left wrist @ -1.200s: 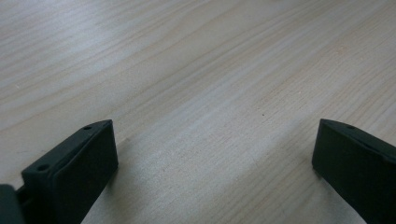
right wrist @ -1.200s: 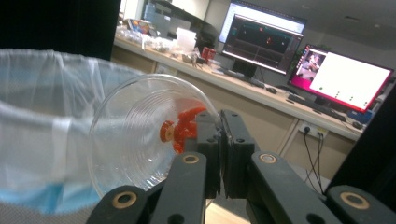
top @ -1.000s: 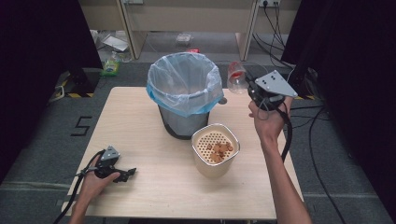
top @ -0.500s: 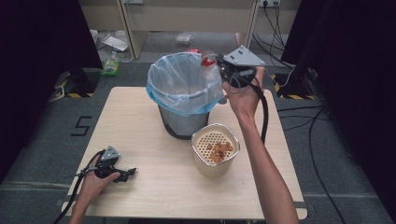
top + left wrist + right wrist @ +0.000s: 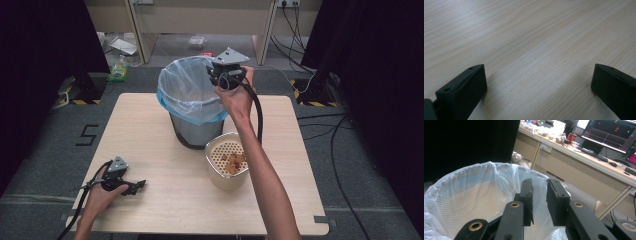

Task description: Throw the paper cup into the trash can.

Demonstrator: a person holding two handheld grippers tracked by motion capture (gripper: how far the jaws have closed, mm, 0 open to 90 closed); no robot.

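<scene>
Right tool (image 5: 220, 75) at upper centre over the lined bin (image 5: 187, 100), jaws narrowly apart, empty; left tool (image 5: 134, 186) lower left on the table (image 5: 150, 145), jaws wide.

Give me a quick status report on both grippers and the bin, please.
Right gripper above the lined bin, jaws slightly apart, nothing between them. Left gripper open, resting on table. Nothing in the way.

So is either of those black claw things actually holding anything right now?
No. The right gripper hangs over the lined bin with a small gap between its jaws and nothing in it. The left gripper rests wide open on the table.
</scene>
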